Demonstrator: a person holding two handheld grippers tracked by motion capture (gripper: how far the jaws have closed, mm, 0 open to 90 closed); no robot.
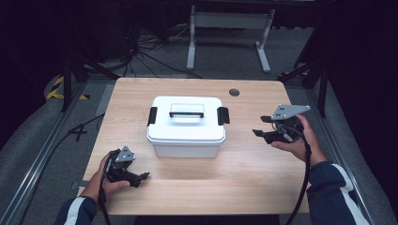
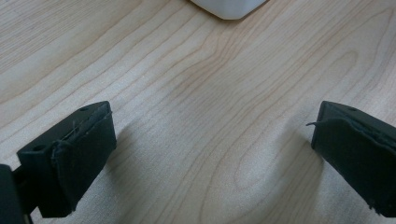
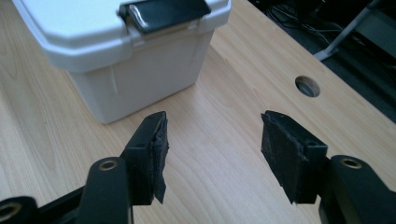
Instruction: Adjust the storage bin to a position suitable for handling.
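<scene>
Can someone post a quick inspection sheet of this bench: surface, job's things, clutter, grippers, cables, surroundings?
Surface: light wooden table, round grommet hole near the far edge.
Job's things: white plastic lidded box at mid-table, lid on, black side latches down, top handle lying flat.
Clutter: nothing seen.
Grippers: left gripper low over bare wood near the box's corner, jaws wide apart, empty. Right gripper raised beside the box's latch end, jaws apart, empty.
Cables: one black cable trails from the right gripper along the forearm; loose cables on the floor beyond.
Surroundings: grey floor, white desk frame behind, dark backdrop.
</scene>
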